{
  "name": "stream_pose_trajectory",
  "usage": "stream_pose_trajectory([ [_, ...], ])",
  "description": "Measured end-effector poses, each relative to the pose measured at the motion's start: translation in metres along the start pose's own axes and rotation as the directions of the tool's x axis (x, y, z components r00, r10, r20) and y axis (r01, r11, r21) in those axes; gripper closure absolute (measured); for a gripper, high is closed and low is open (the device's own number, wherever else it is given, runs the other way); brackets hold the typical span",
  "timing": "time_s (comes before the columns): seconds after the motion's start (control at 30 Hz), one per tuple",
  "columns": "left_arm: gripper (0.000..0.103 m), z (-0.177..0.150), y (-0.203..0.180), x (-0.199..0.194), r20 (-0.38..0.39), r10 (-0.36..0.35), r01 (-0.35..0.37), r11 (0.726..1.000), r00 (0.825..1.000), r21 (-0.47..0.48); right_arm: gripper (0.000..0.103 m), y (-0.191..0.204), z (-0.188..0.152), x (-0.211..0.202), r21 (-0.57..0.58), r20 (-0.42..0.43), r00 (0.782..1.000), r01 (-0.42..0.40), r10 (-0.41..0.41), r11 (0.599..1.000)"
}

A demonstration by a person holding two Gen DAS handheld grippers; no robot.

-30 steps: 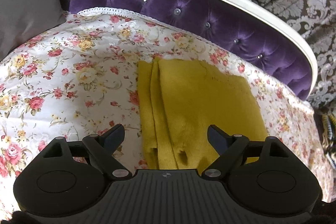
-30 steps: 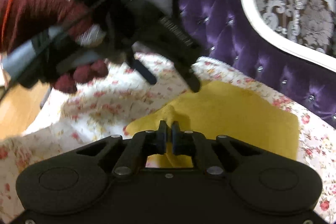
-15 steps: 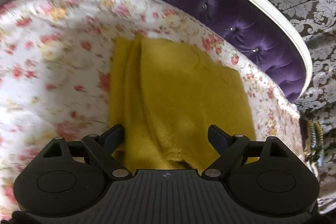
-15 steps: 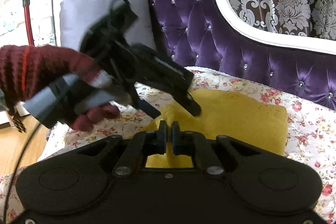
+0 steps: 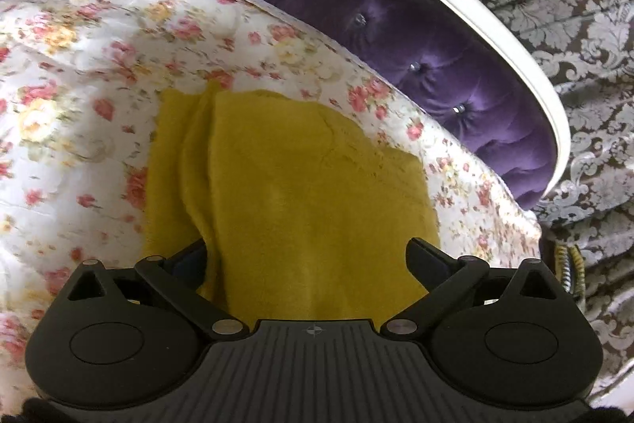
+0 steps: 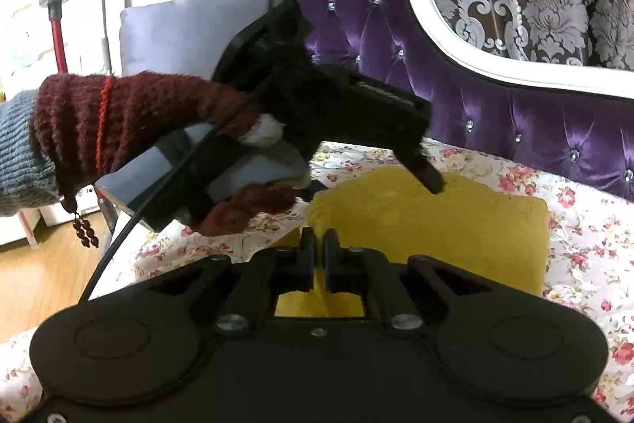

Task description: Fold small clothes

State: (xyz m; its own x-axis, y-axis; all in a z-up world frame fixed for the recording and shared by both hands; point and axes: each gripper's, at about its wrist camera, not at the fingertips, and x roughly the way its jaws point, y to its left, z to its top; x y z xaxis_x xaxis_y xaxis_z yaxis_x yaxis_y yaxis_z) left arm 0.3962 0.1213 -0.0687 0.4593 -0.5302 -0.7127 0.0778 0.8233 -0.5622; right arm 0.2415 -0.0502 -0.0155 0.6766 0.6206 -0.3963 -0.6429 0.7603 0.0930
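Jaws just opened wide, floral cover (image 5: pixel 79 74), purple sofa (image 5: pixel 455 74)

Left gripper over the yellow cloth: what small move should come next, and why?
Probably lower and close on the near edge. The left gripper has just been opening and hangs wide over the folded yellow cloth, pressing nothing, while the right gripper is shut at the cloth's other near corner.

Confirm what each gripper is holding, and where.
Left gripper: nothing, jaws have just been opening over the yellow cloth. Right gripper: shut at the cloth's near edge; a pinch cannot be told.
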Motion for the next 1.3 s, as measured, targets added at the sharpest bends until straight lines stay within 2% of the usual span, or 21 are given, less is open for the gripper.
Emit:
stream_pose_trajectory([
  [0.17, 0.002, 0.01, 0.012, -0.022, 0.047, -0.031, 0.033, 0.999, 0.998, -0.04, 0.094, -0.009, 0.003, 0.0, 0.047, 0.015, 1.0, 0.006, -0.007, 0.999],
  [0.3, 0.001, 0.012, 0.017, -0.034, 0.052, -0.05, 0.053, 0.997, 0.997, -0.051, 0.094, -0.014, 0.002, -0.002, 0.068, 0.022, 1.0, 0.004, -0.006, 0.998],
  [0.43, 0.001, 0.007, 0.018, -0.029, -0.007, -0.094, 0.093, 0.993, 0.996, -0.069, 0.094, -0.014, 0.002, -0.003, 0.072, 0.028, 1.0, 0.003, -0.005, 0.997],
  [0.53, 0.001, 0.001, 0.018, -0.014, -0.079, -0.155, 0.147, 0.984, 0.985, -0.101, 0.094, -0.014, 0.003, -0.004, 0.075, 0.03, 1.0, 0.0, -0.002, 0.997],
  [0.6, 0.001, -0.001, 0.017, -0.002, -0.097, -0.169, 0.158, 0.98, 0.981, -0.117, 0.094, -0.014, 0.003, -0.005, 0.071, 0.027, 1.0, -0.003, 0.001, 0.997],
  [0.73, 0.002, 0.007, 0.011, 0.011, 0.004, -0.11, 0.11, 0.991, 0.994, -0.081, 0.094, -0.01, 0.003, -0.004, 0.054, 0.018, 1.0, -0.001, 0.0, 0.999],
  [0.8, 0.009, 0.013, 0.007, 0.016, 0.046, -0.059, 0.061, 0.997, 0.997, -0.052, 0.094, -0.007, 0.003, -0.003, 0.042, 0.011, 1.0, 0.002, -0.003, 0.999],
  [0.83, 0.033, 0.015, 0.005, 0.018, 0.055, -0.037, 0.039, 0.999, 0.998, -0.039, 0.094, -0.006, 0.004, -0.003, 0.039, 0.009, 1.0, 0.002, -0.003, 0.999],
  [0.87, 0.067, 0.016, 0.003, 0.018, 0.066, -0.012, 0.013, 1.0, 0.998, -0.013, 0.094, -0.004, 0.004, -0.002, 0.028, 0.009, 1.0, 0.005, -0.006, 1.0],
  [0.9, 0.085, 0.018, 0.0, 0.017, 0.076, 0.006, -0.008, 1.0, 0.997, 0.026, 0.094, -0.001, 0.004, -0.002, 0.015, 0.009, 1.0, 0.009, -0.009, 1.0],
  [0.93, 0.091, 0.019, -0.003, 0.013, 0.085, 0.01, -0.015, 0.998, 0.996, 0.055, 0.094, 0.002, 0.005, -0.002, 0.001, 0.012, 1.0, 0.013, -0.013, 1.0],
  [1.03, 0.091, 0.018, -0.007, -0.004, 0.109, -0.012, 0.0, 0.994, 0.994, 0.112, 0.094, 0.013, 0.007, -0.002, -0.027, 0.026, 1.0, 0.003, -0.002, 1.0],
  [1.17, 0.091, 0.019, 0.005, -0.015, 0.113, 0.013, -0.028, 0.991, 0.994, 0.127, 0.093, 0.036, 0.002, 0.017, -0.12, 0.003, 1.0, 0.012, -0.012, 0.993],
  [1.23, 0.09, 0.017, 0.016, -0.004, 0.092, 0.106, -0.117, 0.986, 0.99, 0.117, 0.087, 0.044, -0.01, 0.038, -0.161, -0.06, 0.998, 0.015, -0.025, 0.987],
  [1.27, 0.088, 0.015, 0.022, 0.003, 0.083, 0.149, -0.159, 0.979, 0.985, 0.125, 0.084, 0.045, -0.017, 0.05, -0.165, -0.117, 0.993, -0.013, -0.007, 0.986],
  [1.3, 0.088, 0.013, 0.026, 0.005, 0.091, 0.143, -0.153, 0.98, 0.986, 0.125, 0.079, 0.046, -0.022, 0.059, -0.165, -0.175, 0.984, -0.048, 0.019, 0.985],
])
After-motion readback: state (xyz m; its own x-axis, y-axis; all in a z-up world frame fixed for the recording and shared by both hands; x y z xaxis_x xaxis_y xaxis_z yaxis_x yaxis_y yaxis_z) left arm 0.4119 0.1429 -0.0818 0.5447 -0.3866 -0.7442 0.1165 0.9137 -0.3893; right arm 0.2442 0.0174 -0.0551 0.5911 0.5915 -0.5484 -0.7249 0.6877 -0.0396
